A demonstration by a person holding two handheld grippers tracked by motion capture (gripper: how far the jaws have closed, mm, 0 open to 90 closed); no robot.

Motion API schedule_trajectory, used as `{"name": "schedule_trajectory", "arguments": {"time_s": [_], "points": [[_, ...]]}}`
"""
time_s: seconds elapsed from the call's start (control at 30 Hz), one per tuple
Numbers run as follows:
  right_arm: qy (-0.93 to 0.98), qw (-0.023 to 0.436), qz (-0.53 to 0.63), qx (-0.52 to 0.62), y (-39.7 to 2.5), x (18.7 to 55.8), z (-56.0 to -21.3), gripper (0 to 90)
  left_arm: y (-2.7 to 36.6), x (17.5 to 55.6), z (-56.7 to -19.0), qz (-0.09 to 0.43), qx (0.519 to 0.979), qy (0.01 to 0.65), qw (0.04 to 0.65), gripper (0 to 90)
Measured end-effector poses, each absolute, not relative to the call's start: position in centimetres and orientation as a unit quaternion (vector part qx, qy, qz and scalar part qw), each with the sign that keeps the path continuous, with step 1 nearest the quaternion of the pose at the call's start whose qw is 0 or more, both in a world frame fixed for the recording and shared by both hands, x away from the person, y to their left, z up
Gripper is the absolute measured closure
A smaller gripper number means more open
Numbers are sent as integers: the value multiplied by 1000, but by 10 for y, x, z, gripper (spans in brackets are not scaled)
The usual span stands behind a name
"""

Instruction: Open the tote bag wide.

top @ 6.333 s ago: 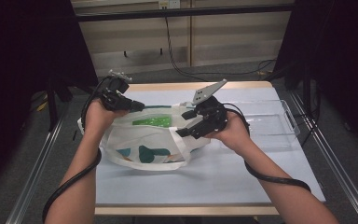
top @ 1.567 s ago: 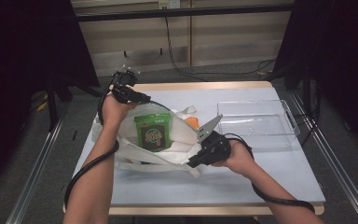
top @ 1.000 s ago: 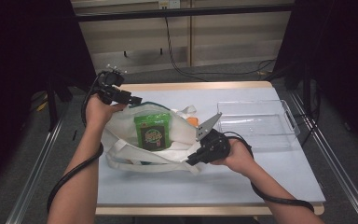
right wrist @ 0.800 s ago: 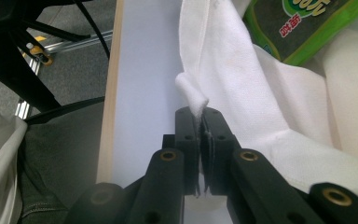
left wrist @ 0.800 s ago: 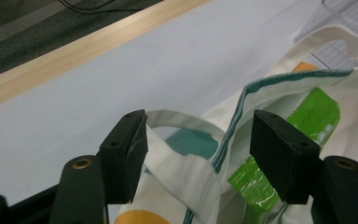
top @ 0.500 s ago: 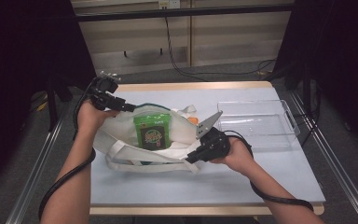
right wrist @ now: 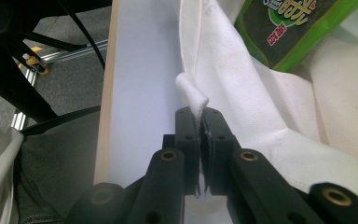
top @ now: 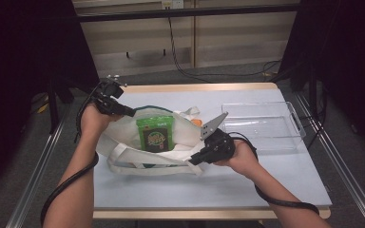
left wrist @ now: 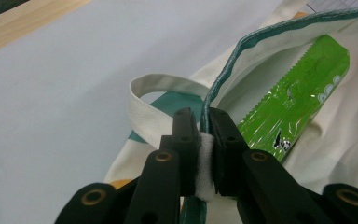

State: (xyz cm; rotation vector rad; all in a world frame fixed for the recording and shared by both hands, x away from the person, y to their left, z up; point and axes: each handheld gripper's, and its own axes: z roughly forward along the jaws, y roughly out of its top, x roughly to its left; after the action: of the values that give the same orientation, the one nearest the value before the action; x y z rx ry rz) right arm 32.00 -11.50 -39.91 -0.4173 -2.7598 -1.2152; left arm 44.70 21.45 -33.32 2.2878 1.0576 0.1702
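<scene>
Both tongs we hold are clamped on the tote bag (top: 123, 142) mid-table: our left gripper (top: 123, 110), wrist raised, pinches its far rim; our right gripper (top: 193, 160), held low, pinches its near edge. A green packet (top: 156, 133) lies inside.

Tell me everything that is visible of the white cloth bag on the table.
The white cloth bag lies flat on the pale blue table, mouth open. It looks like soft canvas, with a teal-edged rim, teal print and white strap handles. A green snack packet sticks out of its mouth, and something orange shows at its far edge. The left tool is shut on the teal rim; the right tool pinches a fold of the near side.
</scene>
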Motion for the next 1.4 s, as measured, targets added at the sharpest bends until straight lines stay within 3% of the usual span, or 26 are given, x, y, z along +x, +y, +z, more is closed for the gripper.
{"name": "schedule_trajectory", "arguments": {"time_s": [0.03,0.5,1.4], "points": [[-906,50,-397,-138,-115,319,-399,865,219,450,-330,65,880,378,281,828],[-914,68,-380,-125,-111,313,-412,869,214,460,-337,77,859,417,286,832],[-915,86,-376,-119,-109,311,-429,869,212,474,-361,85,851,432,287,829]]}}
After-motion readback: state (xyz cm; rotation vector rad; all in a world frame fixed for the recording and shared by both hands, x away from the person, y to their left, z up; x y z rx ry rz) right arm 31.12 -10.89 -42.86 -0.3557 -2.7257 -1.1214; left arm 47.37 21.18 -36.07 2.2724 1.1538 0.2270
